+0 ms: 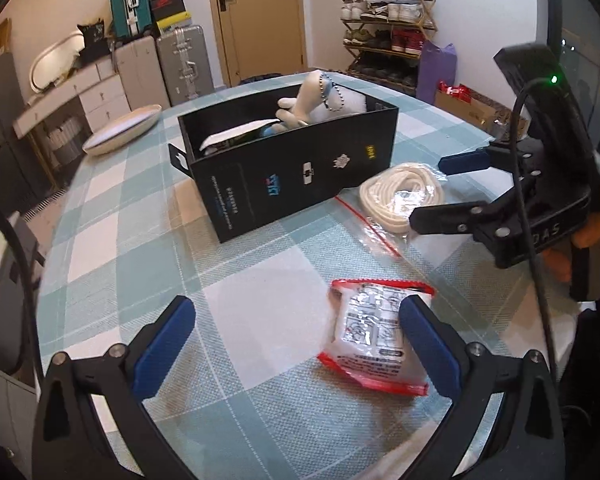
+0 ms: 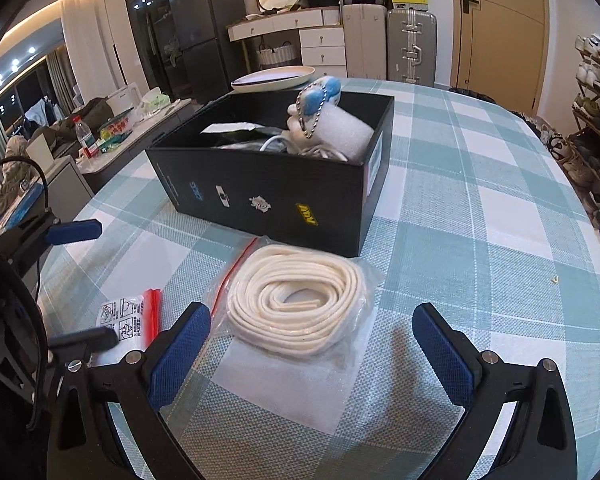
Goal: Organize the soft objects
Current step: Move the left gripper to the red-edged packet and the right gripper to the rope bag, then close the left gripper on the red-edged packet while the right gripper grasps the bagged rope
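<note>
A black box (image 1: 296,172) stands on the checked table and holds a white and blue plush toy (image 1: 312,98) with a bead chain, foam and other soft items; it also shows in the right wrist view (image 2: 276,196). A coil of white rope in a clear bag (image 2: 300,308) lies in front of the box, also in the left wrist view (image 1: 400,196). A small red-edged packet (image 1: 376,340) lies nearer, partly behind one of my fingers. My left gripper (image 1: 300,324) is open, just left of the packet. My right gripper (image 2: 312,330) is open around the rope bag, above it.
A cream plate (image 1: 122,130) sits at the table's far edge behind the box. Suitcases (image 2: 410,44), drawers and a shoe rack (image 1: 388,32) stand beyond the table. The table (image 2: 480,208) stretches right of the box.
</note>
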`<state>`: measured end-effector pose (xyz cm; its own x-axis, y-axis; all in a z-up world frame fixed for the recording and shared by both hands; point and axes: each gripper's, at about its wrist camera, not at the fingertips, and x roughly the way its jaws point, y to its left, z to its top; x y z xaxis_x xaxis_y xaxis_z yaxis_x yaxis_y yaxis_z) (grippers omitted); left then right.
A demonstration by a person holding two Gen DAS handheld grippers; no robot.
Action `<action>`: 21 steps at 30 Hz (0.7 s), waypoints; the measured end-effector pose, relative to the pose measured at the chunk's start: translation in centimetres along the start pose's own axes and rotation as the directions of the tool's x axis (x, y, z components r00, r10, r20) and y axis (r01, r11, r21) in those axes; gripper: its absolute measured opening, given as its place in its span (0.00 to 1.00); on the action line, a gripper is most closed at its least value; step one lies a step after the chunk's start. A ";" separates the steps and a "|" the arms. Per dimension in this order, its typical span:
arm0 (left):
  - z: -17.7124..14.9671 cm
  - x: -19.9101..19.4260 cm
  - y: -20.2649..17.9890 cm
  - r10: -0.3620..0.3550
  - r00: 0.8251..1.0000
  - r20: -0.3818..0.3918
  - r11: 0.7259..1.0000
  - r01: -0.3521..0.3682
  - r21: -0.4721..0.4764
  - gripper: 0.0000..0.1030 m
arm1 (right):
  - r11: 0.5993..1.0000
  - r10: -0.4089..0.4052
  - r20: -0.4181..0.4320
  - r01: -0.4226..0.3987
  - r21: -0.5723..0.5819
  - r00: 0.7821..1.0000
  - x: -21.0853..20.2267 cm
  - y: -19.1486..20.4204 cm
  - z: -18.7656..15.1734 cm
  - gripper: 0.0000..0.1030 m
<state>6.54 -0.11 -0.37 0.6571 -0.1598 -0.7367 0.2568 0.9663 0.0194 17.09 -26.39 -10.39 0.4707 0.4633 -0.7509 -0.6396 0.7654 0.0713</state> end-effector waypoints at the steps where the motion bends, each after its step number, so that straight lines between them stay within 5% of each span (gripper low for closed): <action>1: 0.0 -0.2 0.0 -0.037 0.999 0.000 0.999 0.037 -0.003 0.99 | 1.000 0.000 -0.001 0.000 -0.002 1.000 0.1 0.0 0.0 0.99; 10: -0.6 0.6 -1.7 -0.040 0.997 -0.060 0.996 0.045 0.080 0.98 | 1.000 0.009 -0.024 -0.009 0.017 1.000 0.7 0.1 0.1 0.99; 17: -0.9 1.0 -1.0 -0.064 0.995 -0.082 0.997 0.067 0.037 0.57 | 1.000 0.001 -0.051 -0.001 0.000 0.999 1.7 1.1 0.2 0.99; 21: -0.9 0.7 -0.6 -0.076 0.995 -0.064 0.997 0.077 0.015 0.51 | 1.000 -0.013 -0.050 0.013 -0.008 0.999 2.0 1.6 0.2 0.99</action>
<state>6.23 -0.68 -1.48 0.5893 -0.2193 -0.7776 0.3169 0.9481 -0.0272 17.14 -24.16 -11.59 0.4480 0.4299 -0.7839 -0.6383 0.7678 0.0563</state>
